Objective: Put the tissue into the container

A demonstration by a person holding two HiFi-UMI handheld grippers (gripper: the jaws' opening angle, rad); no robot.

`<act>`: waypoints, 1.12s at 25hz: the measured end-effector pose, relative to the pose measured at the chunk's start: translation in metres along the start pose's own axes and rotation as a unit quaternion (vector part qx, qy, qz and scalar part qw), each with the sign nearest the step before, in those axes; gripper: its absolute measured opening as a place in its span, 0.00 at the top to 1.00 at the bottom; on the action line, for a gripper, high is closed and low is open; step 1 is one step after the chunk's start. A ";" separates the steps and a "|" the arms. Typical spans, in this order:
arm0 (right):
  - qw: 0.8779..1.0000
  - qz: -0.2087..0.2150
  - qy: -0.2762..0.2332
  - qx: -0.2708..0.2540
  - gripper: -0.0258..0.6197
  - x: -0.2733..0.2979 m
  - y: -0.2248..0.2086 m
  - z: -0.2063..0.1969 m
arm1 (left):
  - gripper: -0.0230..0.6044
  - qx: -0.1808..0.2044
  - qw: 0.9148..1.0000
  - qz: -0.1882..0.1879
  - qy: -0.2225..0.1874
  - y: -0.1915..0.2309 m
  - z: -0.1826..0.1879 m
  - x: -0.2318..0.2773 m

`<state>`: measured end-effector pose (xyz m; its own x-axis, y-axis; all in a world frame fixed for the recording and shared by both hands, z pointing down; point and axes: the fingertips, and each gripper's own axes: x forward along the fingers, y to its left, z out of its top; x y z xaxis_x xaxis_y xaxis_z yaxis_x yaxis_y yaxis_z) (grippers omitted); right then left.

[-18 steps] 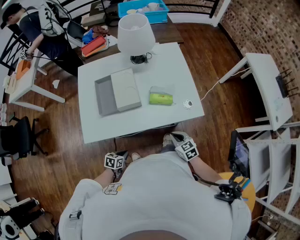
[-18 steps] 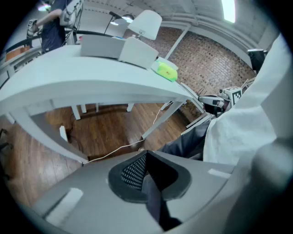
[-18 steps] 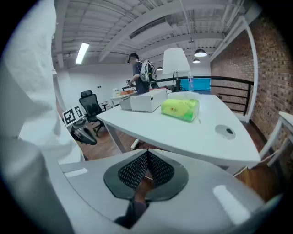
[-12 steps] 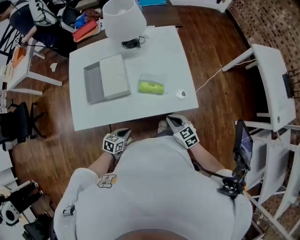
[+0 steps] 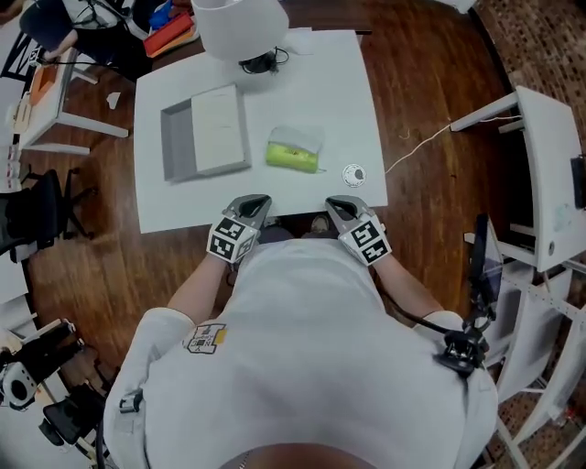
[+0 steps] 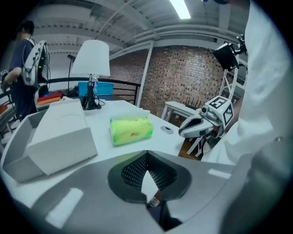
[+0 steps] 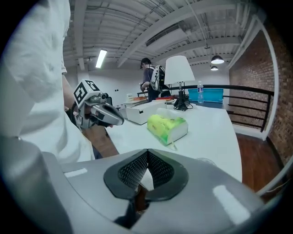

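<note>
The tissue pack (image 5: 293, 153), green with a clear wrapper, lies in the middle of the white table (image 5: 275, 197). To its left stands the grey container (image 5: 174, 145) with a white box (image 5: 220, 128) resting in its right half. My left gripper (image 5: 251, 207) and right gripper (image 5: 340, 208) are side by side at the table's near edge, both short of the pack and both shut on nothing. The left gripper view shows the pack (image 6: 131, 130) ahead of the shut jaws (image 6: 146, 154), the container (image 6: 18, 153) to the left. In the right gripper view the pack (image 7: 167, 128) lies beyond the jaws (image 7: 147, 154).
A white lamp (image 5: 240, 23) stands at the table's far edge. A small round disc (image 5: 354, 175) lies right of the pack, with a cord running off toward a white desk (image 5: 549, 174). A person (image 7: 151, 77) stands at another table beyond. A black chair (image 5: 37, 215) stands left.
Both grippers have come forward from beside my body to the table's near edge, the left one the farthest. The table has come closer in the head view.
</note>
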<state>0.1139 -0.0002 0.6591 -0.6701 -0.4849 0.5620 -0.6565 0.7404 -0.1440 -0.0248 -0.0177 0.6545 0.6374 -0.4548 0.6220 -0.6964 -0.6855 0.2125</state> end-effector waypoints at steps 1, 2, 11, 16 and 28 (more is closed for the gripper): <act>1.000 -0.001 -0.002 -0.004 0.96 0.004 -0.002 0.003 | 0.96 0.010 1.000 -0.001 0.001 0.002 0.005 0.004; 1.000 -0.003 -0.004 -0.006 0.96 0.007 -0.005 0.005 | 0.96 0.020 1.000 -0.003 0.002 0.004 0.010 0.008; 1.000 -0.029 0.011 0.003 0.96 0.020 -0.020 0.024 | 0.96 0.144 0.990 -0.009 0.005 0.026 0.059 0.025; 0.999 -0.037 0.014 0.006 0.96 0.024 -0.019 0.025 | 0.77 0.278 0.960 -0.027 0.034 0.034 0.093 0.047; 0.996 -0.079 0.005 0.029 0.96 0.015 -0.029 0.026 | 0.28 0.481 0.844 -0.121 0.204 0.034 0.071 0.113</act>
<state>0.1140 -0.0413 0.6502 -0.5536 -0.5884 0.5893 -0.7726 0.6270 -0.0998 0.0473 -0.1330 0.6785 0.4195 -0.1369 0.8974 0.1531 -0.9637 -0.2185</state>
